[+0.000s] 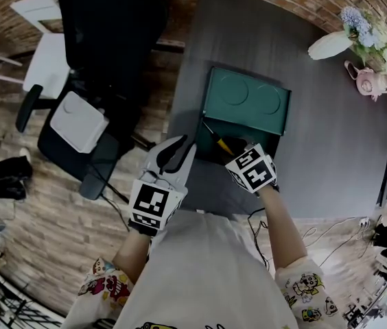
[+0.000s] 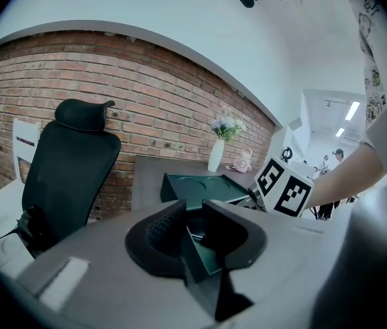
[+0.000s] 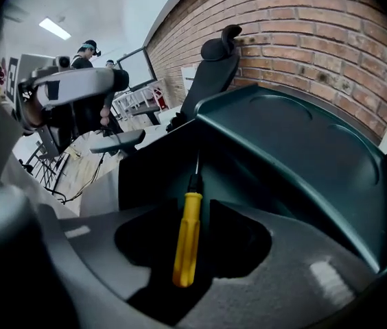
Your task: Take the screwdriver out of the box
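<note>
A dark green box (image 1: pixel 248 101) stands on the dark table (image 1: pixel 331 149) with its lid tilted back. In it lies the yellow-handled screwdriver (image 1: pixel 221 142), blade toward the box's left wall. My right gripper (image 1: pixel 238 155) dips into the box from the front. In the right gripper view, the right gripper (image 3: pixel 185 211) is open, jaws either side of the screwdriver handle (image 3: pixel 188 235) with a gap on both sides. My left gripper (image 1: pixel 180 146) sits at the box's near left corner. In the left gripper view, the left gripper (image 2: pixel 188 218) is shut on that corner wall (image 2: pixel 197 259).
A white vase of flowers (image 1: pixel 331 44) and a pink teapot (image 1: pixel 370 82) stand at the table's far right. A black office chair (image 1: pixel 104 19) and a white-topped stool (image 1: pixel 78 120) stand left of the table. Cables (image 1: pixel 317 235) lie on the floor at the right.
</note>
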Demonstrator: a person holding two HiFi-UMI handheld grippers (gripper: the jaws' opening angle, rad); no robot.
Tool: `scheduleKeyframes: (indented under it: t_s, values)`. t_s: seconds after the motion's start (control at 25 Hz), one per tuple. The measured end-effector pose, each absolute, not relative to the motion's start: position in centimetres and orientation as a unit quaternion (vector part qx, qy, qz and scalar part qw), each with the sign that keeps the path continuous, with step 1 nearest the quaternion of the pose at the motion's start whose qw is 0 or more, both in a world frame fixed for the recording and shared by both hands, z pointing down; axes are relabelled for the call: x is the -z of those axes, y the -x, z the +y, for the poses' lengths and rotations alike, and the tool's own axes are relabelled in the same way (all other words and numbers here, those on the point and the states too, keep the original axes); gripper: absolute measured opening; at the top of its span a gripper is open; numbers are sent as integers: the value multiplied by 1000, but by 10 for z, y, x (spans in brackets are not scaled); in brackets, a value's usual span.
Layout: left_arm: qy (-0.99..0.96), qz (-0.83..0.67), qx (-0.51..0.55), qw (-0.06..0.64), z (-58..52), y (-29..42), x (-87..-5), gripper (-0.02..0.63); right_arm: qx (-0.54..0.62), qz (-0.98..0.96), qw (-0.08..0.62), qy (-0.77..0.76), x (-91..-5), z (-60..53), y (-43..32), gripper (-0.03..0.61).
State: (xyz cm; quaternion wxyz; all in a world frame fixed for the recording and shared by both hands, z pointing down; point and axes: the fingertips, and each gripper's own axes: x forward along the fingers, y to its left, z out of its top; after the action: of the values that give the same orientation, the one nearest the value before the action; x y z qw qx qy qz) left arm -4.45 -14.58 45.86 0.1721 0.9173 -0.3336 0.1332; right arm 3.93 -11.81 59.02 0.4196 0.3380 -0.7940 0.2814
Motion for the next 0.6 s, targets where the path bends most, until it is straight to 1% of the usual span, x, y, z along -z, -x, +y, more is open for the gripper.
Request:
scheduleKeyframes:
  t_s: [0.36, 0.6]
  values:
    - [-919, -329, -133, 174, -144, 45, -460, 69, -223, -781, 474, -341, -592, -121, -38, 98]
    - [-918, -328, -136, 176, -143, 45, -461, 69, -219, -779, 479, -341, -592, -121, -40, 97]
